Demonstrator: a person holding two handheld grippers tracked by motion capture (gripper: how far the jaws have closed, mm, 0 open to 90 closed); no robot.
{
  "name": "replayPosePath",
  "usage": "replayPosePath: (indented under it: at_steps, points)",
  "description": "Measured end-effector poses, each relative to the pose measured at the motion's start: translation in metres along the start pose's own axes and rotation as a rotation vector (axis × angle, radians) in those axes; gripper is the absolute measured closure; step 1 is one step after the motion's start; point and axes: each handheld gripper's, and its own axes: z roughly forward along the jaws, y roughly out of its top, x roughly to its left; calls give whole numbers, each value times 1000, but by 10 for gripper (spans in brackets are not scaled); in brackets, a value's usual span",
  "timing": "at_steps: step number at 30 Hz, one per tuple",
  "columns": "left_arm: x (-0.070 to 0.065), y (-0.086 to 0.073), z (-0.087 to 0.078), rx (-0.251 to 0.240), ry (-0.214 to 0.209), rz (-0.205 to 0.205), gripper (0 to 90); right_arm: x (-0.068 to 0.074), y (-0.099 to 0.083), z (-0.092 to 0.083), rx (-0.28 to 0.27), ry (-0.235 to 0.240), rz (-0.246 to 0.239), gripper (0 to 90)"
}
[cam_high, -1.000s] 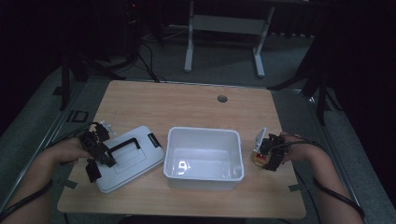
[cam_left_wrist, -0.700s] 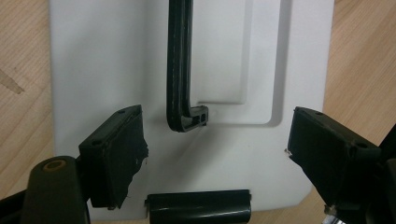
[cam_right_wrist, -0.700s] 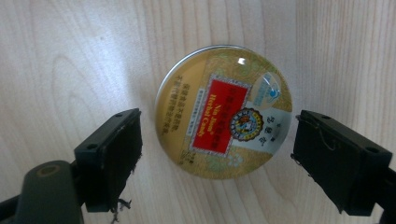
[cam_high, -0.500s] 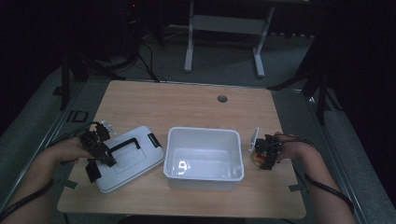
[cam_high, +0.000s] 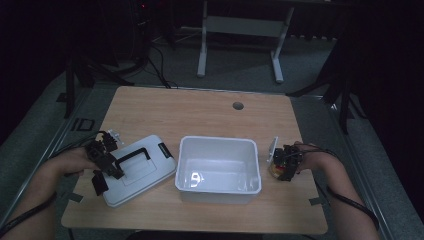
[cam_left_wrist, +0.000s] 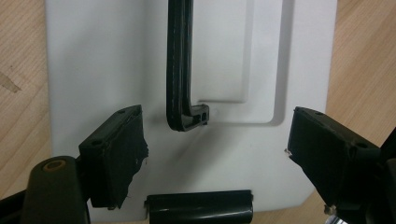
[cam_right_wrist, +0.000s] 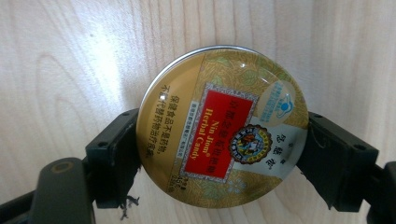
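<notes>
A round gold candy tin (cam_right_wrist: 222, 126) with a red label sits between the two jaws of my right gripper (cam_right_wrist: 224, 151), which is shut on its sides just over the wooden table. From the high view, the right gripper (cam_high: 285, 162) is right of the white bin (cam_high: 218, 186), with the tin (cam_high: 274, 173) under it. My left gripper (cam_left_wrist: 215, 140) stands open above a white lid (cam_left_wrist: 93, 70). The end of the lid's black handle (cam_left_wrist: 180, 70) lies between the jaws without touching them. In the high view the left gripper (cam_high: 102, 161) hovers at the left end of the lid (cam_high: 145, 175).
The white bin holds nothing and stands in the middle of the table (cam_high: 200, 120). A black latch (cam_left_wrist: 198, 210) sits on the lid's near edge. A round cable hole (cam_high: 238, 106) lies at the back. The table's far half is bare wood.
My right gripper has shifted a little left, toward the bin, with the tin in it. The left gripper and lid have stayed put.
</notes>
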Motion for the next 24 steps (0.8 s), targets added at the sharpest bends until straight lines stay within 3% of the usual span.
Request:
replayPosePath:
  at_steps: [8, 15, 21, 24]
  points:
    - [-2, 0, -5, 1, 12, 5, 185, 11, 4, -30, -4, 14, 30, 201]
    - [-3, 1, -4, 4, 15, 7, 185, 21, 7, -49, 9, 9, 5, 202]
    - [-4, 0, -7, 0, 19, 9, 185, 36, 14, -76, 18, 3, -8, 203]
    - [-5, 1, -9, 2, 23, 11, 185, 42, 19, -87, 18, 23, -14, 204]
